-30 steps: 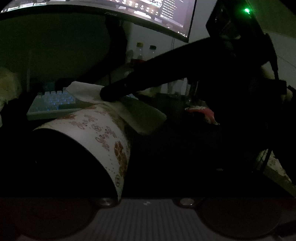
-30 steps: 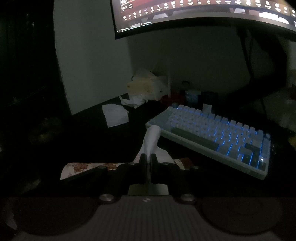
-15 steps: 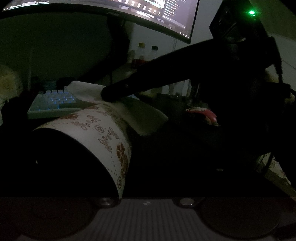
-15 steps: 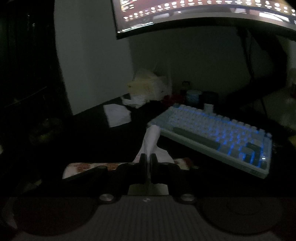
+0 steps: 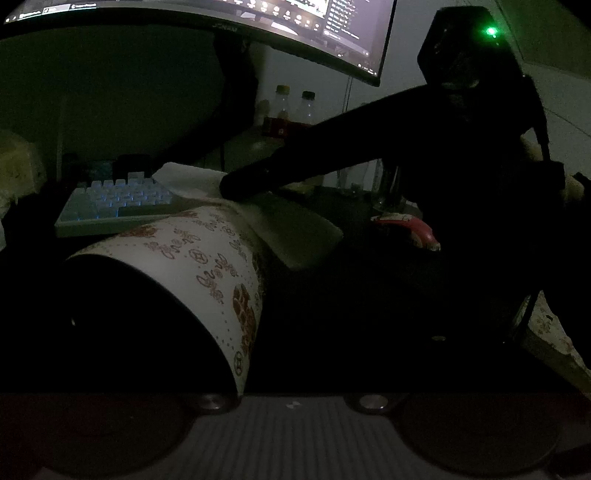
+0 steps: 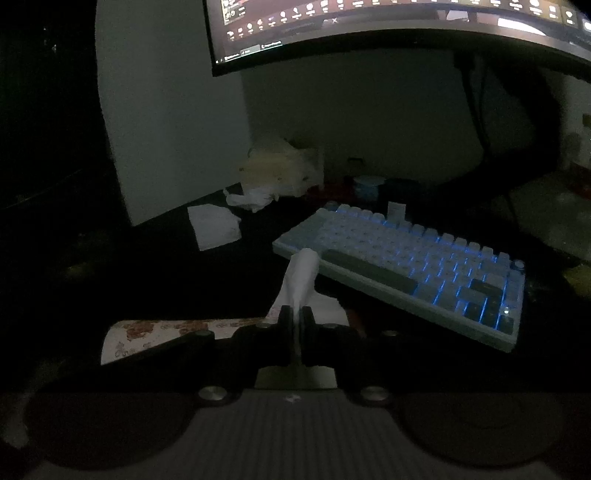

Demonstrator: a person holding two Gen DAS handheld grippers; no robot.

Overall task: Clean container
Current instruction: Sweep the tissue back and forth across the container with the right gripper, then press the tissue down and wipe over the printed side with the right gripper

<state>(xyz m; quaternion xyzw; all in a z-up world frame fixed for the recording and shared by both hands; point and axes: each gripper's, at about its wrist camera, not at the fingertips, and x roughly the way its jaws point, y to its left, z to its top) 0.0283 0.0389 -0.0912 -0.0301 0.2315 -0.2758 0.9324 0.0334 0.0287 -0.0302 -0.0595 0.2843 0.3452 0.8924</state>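
Dim desk; right gripper (image 6: 297,314) pinching a white tissue (image 6: 301,275), pressed on the patterned container (image 5: 207,258) near the lit keyboard (image 6: 406,258); container fills left gripper's view, up close; can't tell left jaws' state; monitor (image 6: 369,29) at far side.

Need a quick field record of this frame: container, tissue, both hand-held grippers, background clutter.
container: patterned paper cup, lying tilted at the left hand-held gripper; whether it is gripped cannot be told
tissue: white tissue, pinched in the right hand-held gripper, lying on the cup's upper wall
right hand-held gripper: shut on the tissue
left hand-held gripper: fingers hidden in the dark, state unclear
keyboard: backlit keyboard behind the cup
monitor: lit monitor above
other: spare tissues left of the keyboard; two bottles at the back
lighting: very dim
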